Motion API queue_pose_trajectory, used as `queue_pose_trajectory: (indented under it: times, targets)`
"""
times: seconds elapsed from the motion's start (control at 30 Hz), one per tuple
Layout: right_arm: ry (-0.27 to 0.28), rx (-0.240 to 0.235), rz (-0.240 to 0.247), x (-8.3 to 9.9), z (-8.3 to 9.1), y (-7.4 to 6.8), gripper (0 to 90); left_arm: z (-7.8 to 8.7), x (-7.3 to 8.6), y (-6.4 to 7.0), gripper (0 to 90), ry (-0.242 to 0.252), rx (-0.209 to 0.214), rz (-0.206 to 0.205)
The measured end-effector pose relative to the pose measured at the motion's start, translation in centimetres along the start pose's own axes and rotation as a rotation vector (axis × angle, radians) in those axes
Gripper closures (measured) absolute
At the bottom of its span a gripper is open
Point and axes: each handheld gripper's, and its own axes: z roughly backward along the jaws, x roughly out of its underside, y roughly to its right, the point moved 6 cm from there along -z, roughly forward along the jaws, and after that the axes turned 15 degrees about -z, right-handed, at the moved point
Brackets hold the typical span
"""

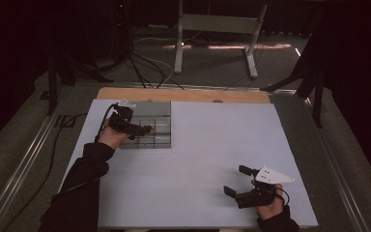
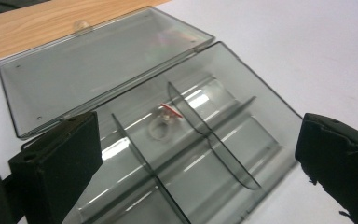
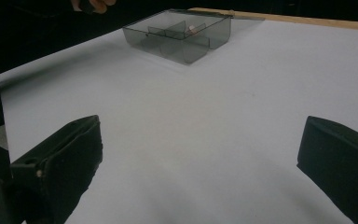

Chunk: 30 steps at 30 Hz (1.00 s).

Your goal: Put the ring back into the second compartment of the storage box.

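A smoky clear plastic box (image 1: 155, 126) with dividers lies open at the table's far left, its lid (image 2: 98, 60) folded flat behind it. A small clear ring-like piece with a red tip (image 2: 164, 122) rests in a middle compartment. My left gripper (image 1: 147, 129) hovers over the box's near left part, open, with its jaws wide apart and nothing between them (image 2: 196, 163). My right gripper (image 1: 237, 180) is open near the front right of the table, nothing held, and it faces the box (image 3: 179, 32) from afar.
The white table top (image 1: 207, 145) ends in a wooden strip (image 1: 183, 94) at the far edge. Beyond it stand a metal-legged bench (image 1: 217, 29) and loose floor cables (image 1: 145, 67). Metal rails (image 1: 29, 150) run along both sides.
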Motion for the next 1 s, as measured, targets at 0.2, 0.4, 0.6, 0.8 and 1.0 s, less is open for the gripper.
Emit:
queue_pose_trajectory:
  times: [0.2,0.4,0.6,0.8,1.0]
  targets:
    - [0.0,-0.001,-0.002,0.0,0.0,0.0,0.0,1.3,-0.2,0.8,0.7,0.055,0.054,0.004]
    - [0.0,-0.001,-0.001,0.0,0.0,0.0,0.0,3.0,-0.2,1.8,0.3,0.1,0.083,0.001]
    - [0.006,-0.001,-0.001,-0.1,0.1,0.1,0.0,4.8,0.3,2.6,0.3,0.143,0.105,0.004]
    - [0.002,-0.001,0.004,-0.1,0.0,0.0,0.0,5.9,1.6,3.8,0.3,0.163,0.117,-0.007]
    - [0.001,0.002,0.0,-0.1,0.0,0.0,0.0,6.2,3.4,4.9,0.4,0.157,0.125,-0.013]
